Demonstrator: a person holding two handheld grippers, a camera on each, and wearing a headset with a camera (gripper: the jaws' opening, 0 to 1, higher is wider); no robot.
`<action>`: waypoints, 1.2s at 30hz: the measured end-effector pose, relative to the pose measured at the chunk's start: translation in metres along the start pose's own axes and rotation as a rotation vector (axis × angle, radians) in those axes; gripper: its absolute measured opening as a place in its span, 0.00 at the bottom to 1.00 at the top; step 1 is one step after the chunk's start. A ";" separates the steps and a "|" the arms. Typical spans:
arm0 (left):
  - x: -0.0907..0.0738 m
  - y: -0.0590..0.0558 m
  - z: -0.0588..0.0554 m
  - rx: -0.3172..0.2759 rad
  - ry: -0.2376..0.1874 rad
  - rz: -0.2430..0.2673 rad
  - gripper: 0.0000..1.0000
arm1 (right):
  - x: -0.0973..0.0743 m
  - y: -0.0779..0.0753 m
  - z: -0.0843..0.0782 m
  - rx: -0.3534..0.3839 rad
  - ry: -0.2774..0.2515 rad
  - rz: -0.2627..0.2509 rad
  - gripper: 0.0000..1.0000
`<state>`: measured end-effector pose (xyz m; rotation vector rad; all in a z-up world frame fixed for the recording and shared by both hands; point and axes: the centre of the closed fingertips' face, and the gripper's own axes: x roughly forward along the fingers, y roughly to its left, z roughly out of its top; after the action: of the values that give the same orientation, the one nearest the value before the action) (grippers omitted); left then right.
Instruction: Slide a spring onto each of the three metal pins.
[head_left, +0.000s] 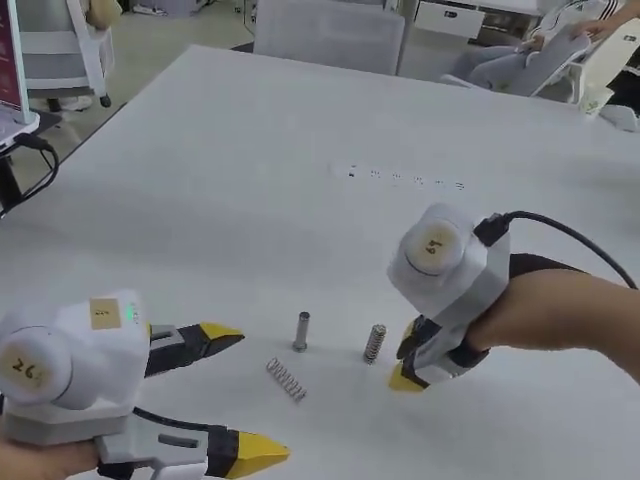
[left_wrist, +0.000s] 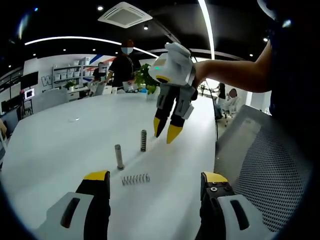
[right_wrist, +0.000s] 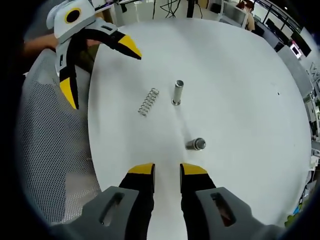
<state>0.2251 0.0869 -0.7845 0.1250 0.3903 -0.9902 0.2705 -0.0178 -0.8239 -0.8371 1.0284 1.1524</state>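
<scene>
Two metal pins stand upright on the white table (head_left: 260, 180). One pin (head_left: 301, 331) (left_wrist: 119, 156) (right_wrist: 177, 92) is bare. The other pin (head_left: 374, 343) (left_wrist: 143, 140) (right_wrist: 196, 144) carries a spring around it. A loose spring (head_left: 286, 379) (left_wrist: 135, 179) (right_wrist: 148, 101) lies flat in front of the bare pin. My left gripper (head_left: 243, 394) (left_wrist: 155, 176) (right_wrist: 100, 70) is wide open and empty, just short of the loose spring. My right gripper (head_left: 407, 356) (left_wrist: 165, 131) (right_wrist: 169, 170) hovers beside the sprung pin, jaws a little apart, holding nothing.
The table's near edge runs just below both grippers, with a grey mesh chair (left_wrist: 265, 170) (right_wrist: 55, 165) beside it. A black cable (head_left: 570, 235) trails from the right gripper. Chairs (head_left: 330, 35) and a person (left_wrist: 122, 67) are at the far side.
</scene>
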 end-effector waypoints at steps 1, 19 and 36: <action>0.000 0.000 0.000 0.000 -0.001 0.000 0.70 | 0.001 0.004 0.001 -0.001 -0.005 0.005 0.18; -0.002 0.001 0.001 0.008 -0.003 0.008 0.70 | 0.022 0.042 0.038 -0.031 -0.069 0.068 0.18; 0.000 0.005 -0.001 -0.002 -0.008 0.026 0.69 | 0.043 0.031 0.063 -0.014 -0.100 0.035 0.19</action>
<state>0.2286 0.0899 -0.7853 0.1235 0.3814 -0.9642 0.2565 0.0605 -0.8442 -0.7673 0.9568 1.2208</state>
